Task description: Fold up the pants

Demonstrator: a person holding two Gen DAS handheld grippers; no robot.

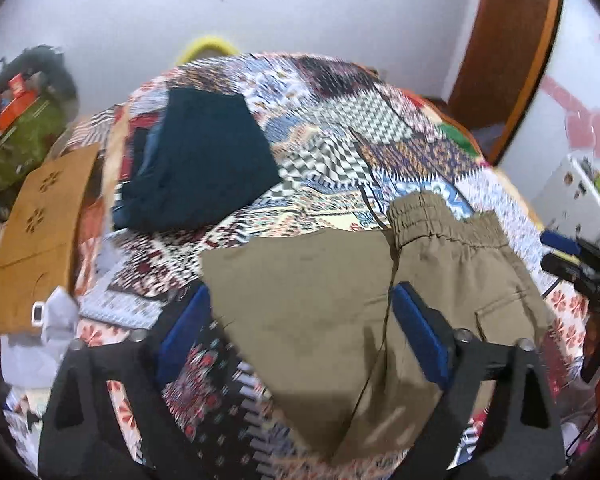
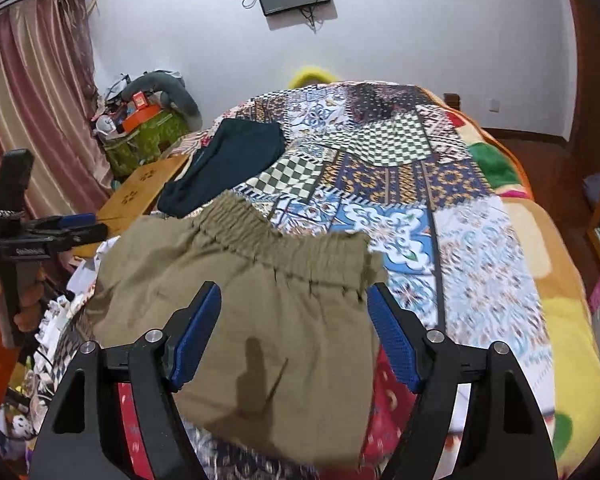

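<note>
Khaki pants (image 1: 340,312) with an elastic waistband lie folded on a patchwork bedspread (image 1: 332,128); they also show in the right wrist view (image 2: 268,320). My left gripper (image 1: 300,300) is open above the pants' left part, its blue pads (image 1: 184,332) apart and holding nothing. My right gripper (image 2: 294,296) is open above the pants just below the waistband (image 2: 284,240), holding nothing. The right gripper shows at the right edge of the left wrist view (image 1: 580,264). The left gripper shows at the left of the right wrist view (image 2: 60,228).
A dark folded garment (image 1: 204,164) lies on the bed's far left, also in the right wrist view (image 2: 228,164). A small wooden table (image 1: 36,232) stands left of the bed. A green bag with clutter (image 2: 140,136) and curtain (image 2: 28,100) are beyond.
</note>
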